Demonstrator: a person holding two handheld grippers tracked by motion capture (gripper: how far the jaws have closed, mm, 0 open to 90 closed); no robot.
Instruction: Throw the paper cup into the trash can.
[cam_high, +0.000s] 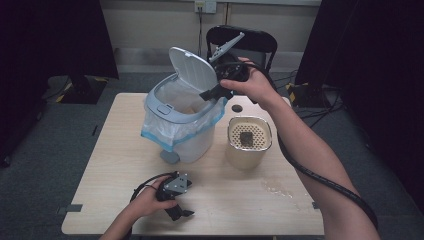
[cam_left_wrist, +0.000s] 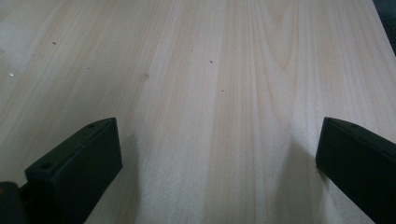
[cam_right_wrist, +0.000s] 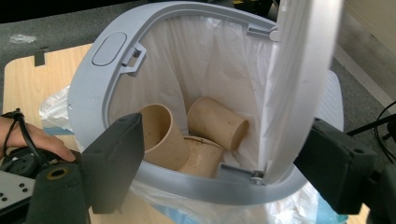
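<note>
Cups (cam_right_wrist: 205, 135): 3 in bin (cam_right_wrist: 100, 84), lowest half hidden | right gripper (cam_right_wrist: 224, 154) fingers released | left gripper (cam_left_wrist: 215, 154) fingers released

My pale wooden table (cam_high: 235, 200) stands on grey carpet (cam_high: 65, 145); a black chair (cam_high: 260, 42) waits by the beige wall (cam_high: 150, 20)

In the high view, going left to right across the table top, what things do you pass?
Left gripper near the front edge → grey lidded plastic bin lined with a white bag → small dark round disc → beige container with a perforated insert → wet patch on the wood.
</note>
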